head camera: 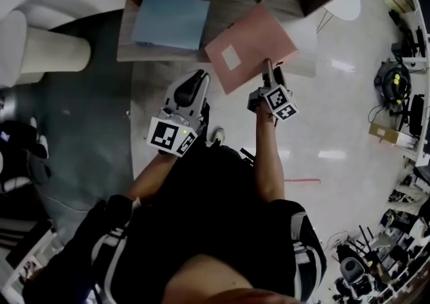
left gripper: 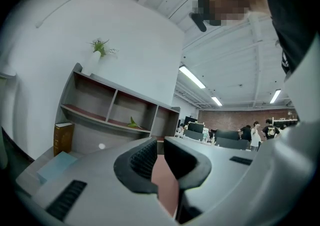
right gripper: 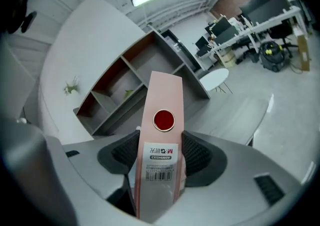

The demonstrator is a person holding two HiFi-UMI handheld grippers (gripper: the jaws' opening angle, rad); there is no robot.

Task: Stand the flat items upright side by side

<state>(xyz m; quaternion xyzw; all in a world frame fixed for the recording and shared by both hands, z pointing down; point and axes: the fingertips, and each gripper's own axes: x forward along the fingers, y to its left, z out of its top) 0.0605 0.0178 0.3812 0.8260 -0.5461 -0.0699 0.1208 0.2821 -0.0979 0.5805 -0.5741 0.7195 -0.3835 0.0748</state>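
The pink box file [right gripper: 161, 135] is riding in the air ahead of the right gripper [head camera: 268, 72]. Its pads are clamping the labelled spine near one end, so most of the file is sticking out beyond the jaws, with its broad face turned up toward the head camera.

That long overhang is the worry. I am judging that the file could be pivoting in the grip or sliding out if swung fast. A corner could also be catching the shelf unit [left gripper: 117, 105] just beyond the gripper on the way in. Set down alone on its narrow edge, it could be tipping over, since nothing is standing there to lean on.

The blue folder [head camera: 171, 21] is lying flat on the ledge [head camera: 235, 3], ahead and to the left of the right gripper, and could be getting knocked.

The left gripper [left gripper: 161, 146] is hovering beside the file with its jaws drawn almost together, gripping nothing I can make out. A pink strip is showing in the slit between them. A brown book [left gripper: 63, 138] is standing ahead of it, far to its left.
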